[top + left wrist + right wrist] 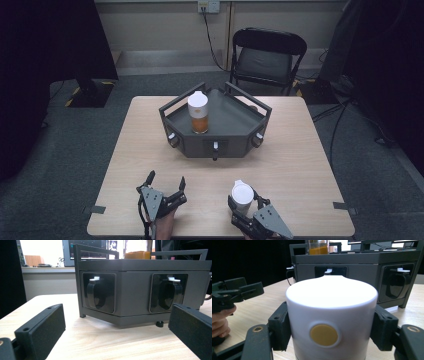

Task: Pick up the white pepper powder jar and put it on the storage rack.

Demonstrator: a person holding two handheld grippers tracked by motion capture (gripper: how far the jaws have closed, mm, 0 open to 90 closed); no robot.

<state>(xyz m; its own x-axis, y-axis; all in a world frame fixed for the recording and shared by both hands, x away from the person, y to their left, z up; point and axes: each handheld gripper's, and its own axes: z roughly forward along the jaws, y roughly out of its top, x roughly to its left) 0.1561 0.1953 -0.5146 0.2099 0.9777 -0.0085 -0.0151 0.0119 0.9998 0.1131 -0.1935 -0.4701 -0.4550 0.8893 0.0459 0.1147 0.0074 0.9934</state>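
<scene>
the right gripper (248, 199) has its jaws pinching a white cup (331, 320) that stands on the counter (310, 165) near the front edge, so the grasp looks made and the lift not yet begun. the left gripper (165, 182) hovers beside it with jaws spread, holding nothing. next comes a straight lift, probably toward the dark tray (235, 117), where a bottle (198, 113) of orange liquid stands.

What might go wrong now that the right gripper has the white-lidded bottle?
1. The right gripper clamps the white lid up high, so the bottle could swing or the lid pop off when lifted.
2. The tray has raised rails and already holds another bottle; a low carry might clip either.
</scene>
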